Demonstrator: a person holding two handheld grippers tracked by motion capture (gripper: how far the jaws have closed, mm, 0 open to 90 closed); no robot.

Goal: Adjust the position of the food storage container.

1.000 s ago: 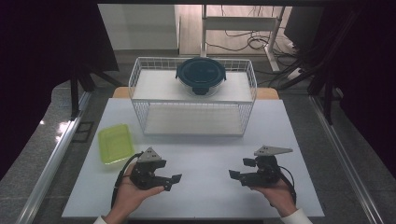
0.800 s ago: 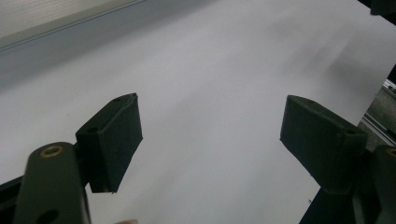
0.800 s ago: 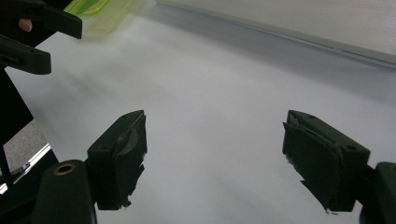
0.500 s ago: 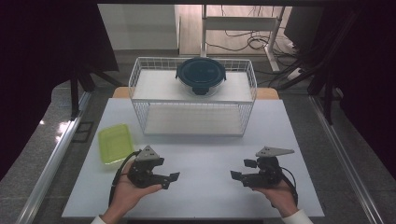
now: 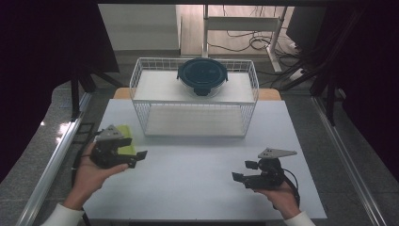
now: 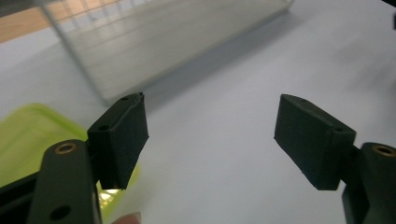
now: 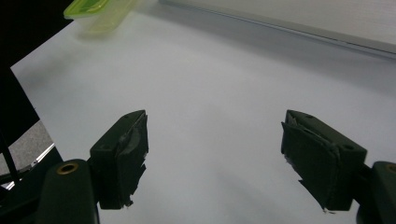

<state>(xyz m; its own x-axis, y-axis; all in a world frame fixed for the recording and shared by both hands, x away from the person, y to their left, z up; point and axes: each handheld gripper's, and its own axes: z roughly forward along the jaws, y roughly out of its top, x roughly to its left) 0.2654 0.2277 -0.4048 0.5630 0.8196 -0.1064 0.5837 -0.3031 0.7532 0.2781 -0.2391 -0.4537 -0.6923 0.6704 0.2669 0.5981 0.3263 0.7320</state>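
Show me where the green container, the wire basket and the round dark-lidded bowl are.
green container (image 6: 28,135), left gripper view, on its flat lid.
wire basket (image 5: 195,120), high view, on its front wall.
round dark-lidded bowl (image 5: 202,75), high view, on the middle of its lid.

Matt bench, wire basket, glossy plastic

The bench (image 5: 197,169) looked smooth, matt white. At its twelve o'clock stood a basket (image 5: 141,94) of thin white-coated wire, bearing a dark, glossy plastic lid (image 5: 202,74). The green container (image 6: 28,135) at nine o'clock was translucent, shiny plastic. The left claw (image 6: 210,135) had matt black pads; the right claw (image 7: 215,158) had worn, frayed ones.
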